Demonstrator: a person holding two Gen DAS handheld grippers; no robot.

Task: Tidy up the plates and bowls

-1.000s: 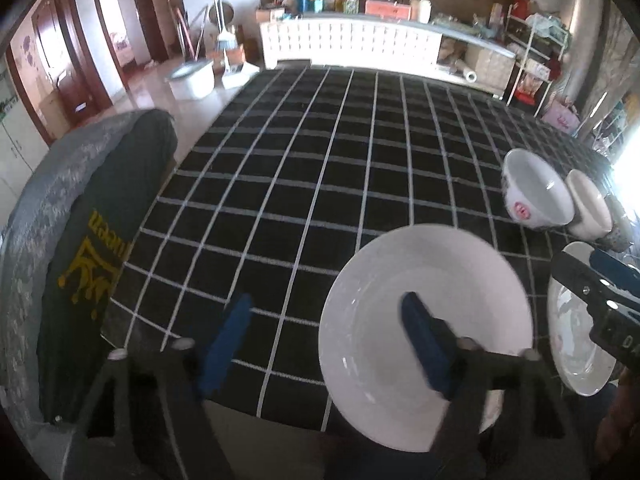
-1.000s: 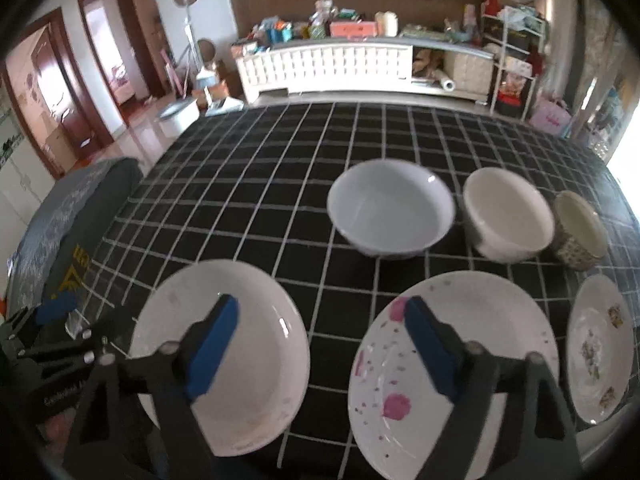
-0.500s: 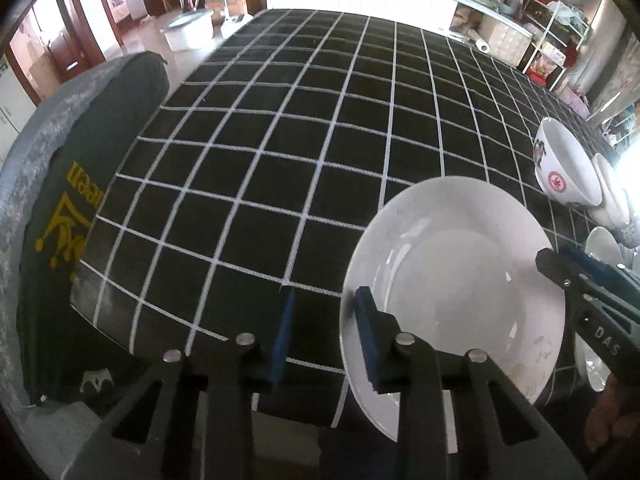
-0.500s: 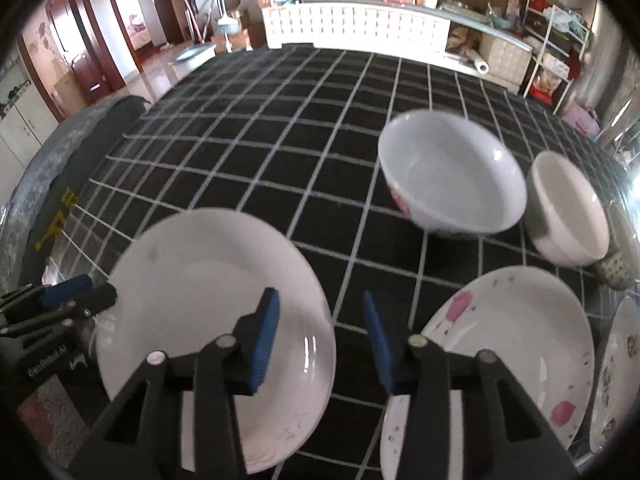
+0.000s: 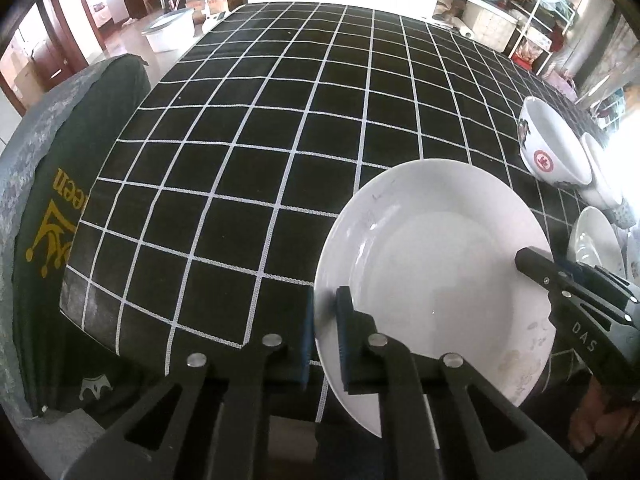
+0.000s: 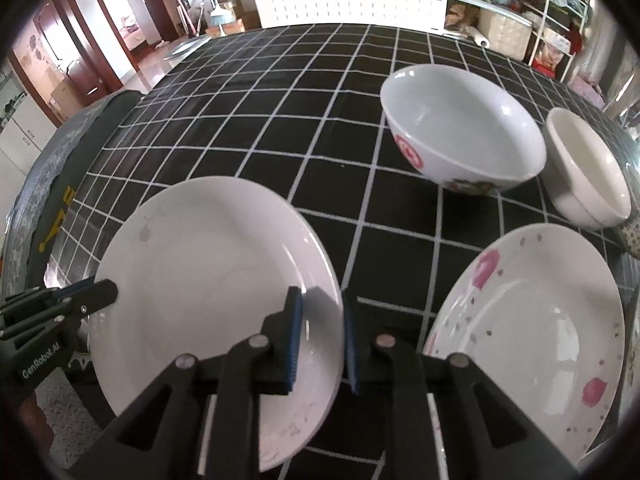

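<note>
The black tablecloth with its white grid [image 5: 256,168] fills the view, and near its front edge sits the plain white ceramic plate [image 5: 440,264], both grippers on it. The left gripper [image 5: 323,336] has its blue pads nipped onto the plate's left rim; the right gripper [image 6: 320,340] has just been closing, rim between its jaws, and looks clamped on the opposite side. Beside it waits the white plate with pink flowers [image 6: 532,336], a likely stacking spot. My call: lift both hands together and level, because uneven pull could let that glazed rim slip.
</note>
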